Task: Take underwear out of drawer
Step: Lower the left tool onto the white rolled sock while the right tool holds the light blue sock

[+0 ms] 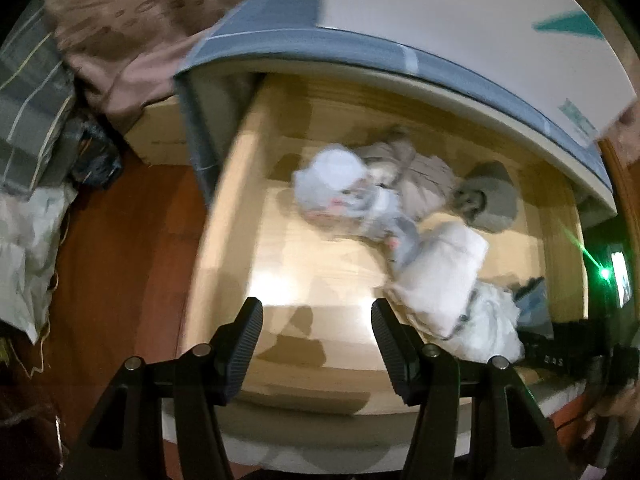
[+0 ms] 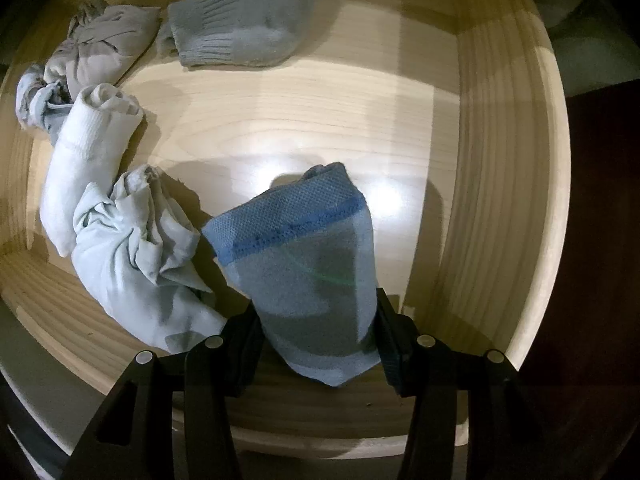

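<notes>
The pale wooden drawer (image 1: 224,208) stands pulled out under a grey-edged bed. In the right wrist view my right gripper (image 2: 316,308) points down into the drawer (image 2: 500,200) and is shut on a folded blue knit garment (image 2: 304,240) with a darker blue band. The garment sticks out past the fingertips, above the drawer floor. In the left wrist view my left gripper (image 1: 317,308) hovers open over the bare near-left part of the drawer, with nothing between its fingers. That view is blurred.
Left of the blue piece lie a crumpled pale garment (image 2: 132,256), a rolled white sock (image 2: 88,152), a beige bundle (image 2: 104,48) and a grey sock (image 2: 240,24). A red-brown floor (image 1: 120,264) and bedding (image 1: 28,216) lie left of the drawer.
</notes>
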Tool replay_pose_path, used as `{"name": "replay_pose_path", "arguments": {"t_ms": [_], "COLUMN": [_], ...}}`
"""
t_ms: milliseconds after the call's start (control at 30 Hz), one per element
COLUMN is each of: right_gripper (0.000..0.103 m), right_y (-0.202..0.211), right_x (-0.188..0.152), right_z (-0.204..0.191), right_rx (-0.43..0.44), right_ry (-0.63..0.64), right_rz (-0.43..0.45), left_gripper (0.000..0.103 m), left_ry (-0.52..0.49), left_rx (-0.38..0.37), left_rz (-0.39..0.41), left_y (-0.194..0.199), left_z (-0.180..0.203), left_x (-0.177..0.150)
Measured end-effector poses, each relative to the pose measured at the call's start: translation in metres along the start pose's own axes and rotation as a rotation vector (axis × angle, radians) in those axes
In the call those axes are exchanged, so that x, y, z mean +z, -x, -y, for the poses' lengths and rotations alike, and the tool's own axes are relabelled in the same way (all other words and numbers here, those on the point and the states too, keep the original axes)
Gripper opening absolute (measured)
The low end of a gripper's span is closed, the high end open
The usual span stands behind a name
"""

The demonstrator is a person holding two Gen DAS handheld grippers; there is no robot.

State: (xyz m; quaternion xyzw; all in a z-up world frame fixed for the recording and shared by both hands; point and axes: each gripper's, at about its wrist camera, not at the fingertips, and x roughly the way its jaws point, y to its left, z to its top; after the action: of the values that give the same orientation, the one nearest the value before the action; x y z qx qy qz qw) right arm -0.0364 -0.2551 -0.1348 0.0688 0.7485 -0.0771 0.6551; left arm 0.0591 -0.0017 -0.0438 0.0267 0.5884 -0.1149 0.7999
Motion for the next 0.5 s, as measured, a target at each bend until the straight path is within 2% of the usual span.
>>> {"name": "replay_pose_path", "arguments": {"t_ms": [233,500], "right_gripper": [0.047,0.047], "right_y": [0.002,0.003], "right_x": [0.0,0.002], "right_z": [0.006,0.008], "right_rx": [0.004,0.008], "right_ry": [-0.002,-0.002], "right_rz": [0.007,0.01], "left_gripper": [0.058,0.058], "left_ry": [-0.107,-0.117], "left_rx": [-0.051,-0.069], "left_rz": [-0.034,-0.119], "left_y": [-0.008,-0.036], "left_z": [0.047,0.075], "left_x": [0.014,0.031]}}
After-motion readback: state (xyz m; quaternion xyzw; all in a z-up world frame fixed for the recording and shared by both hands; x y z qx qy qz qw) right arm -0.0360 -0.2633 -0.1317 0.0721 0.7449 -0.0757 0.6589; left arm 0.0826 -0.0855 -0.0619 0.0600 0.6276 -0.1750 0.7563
